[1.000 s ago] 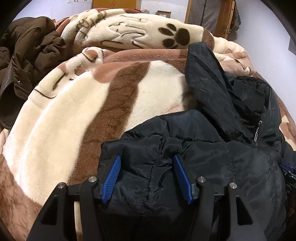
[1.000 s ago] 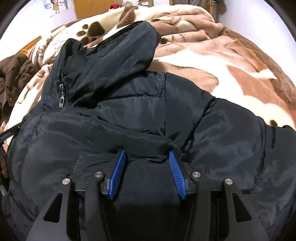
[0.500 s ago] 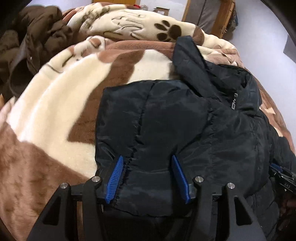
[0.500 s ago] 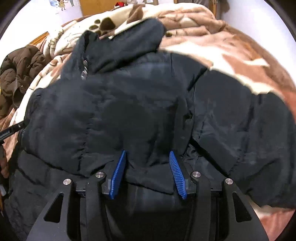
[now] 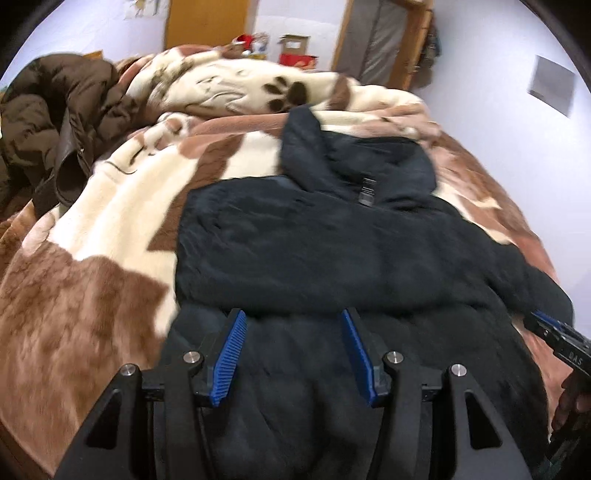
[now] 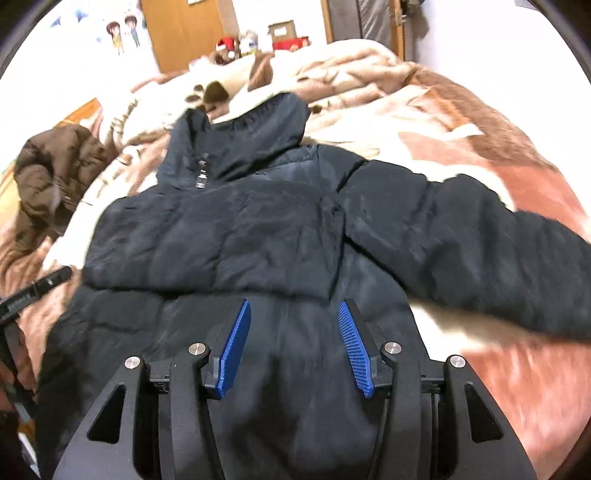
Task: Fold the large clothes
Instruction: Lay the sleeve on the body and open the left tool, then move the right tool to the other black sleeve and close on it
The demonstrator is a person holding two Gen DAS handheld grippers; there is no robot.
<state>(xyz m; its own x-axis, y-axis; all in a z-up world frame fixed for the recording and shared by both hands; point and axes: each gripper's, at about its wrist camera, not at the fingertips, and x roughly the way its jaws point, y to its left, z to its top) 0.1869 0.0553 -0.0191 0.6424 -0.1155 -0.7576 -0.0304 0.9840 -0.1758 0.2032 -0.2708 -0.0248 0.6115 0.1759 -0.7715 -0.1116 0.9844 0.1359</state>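
left wrist: above jacket, facing headboard | right wrist: same, shared jacket

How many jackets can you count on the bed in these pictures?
2. A black jacket lies spread on the blanket beneath both grippers; a brown jacket sits bunched at the far left edge. Others may be hidden under folds.

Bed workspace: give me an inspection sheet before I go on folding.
Surface: bed under a brown-and-cream blanket, rumpled.
Job's things: black jacket lying flat, left sleeve folded across the chest, right sleeve stretched out.
Clutter: brown coat heaped at the left edge.
Grippers: left gripper and right gripper both open above the hem, holding nothing.
Cables: nothing seen.
Surroundings: wooden door, boxes, white walls.
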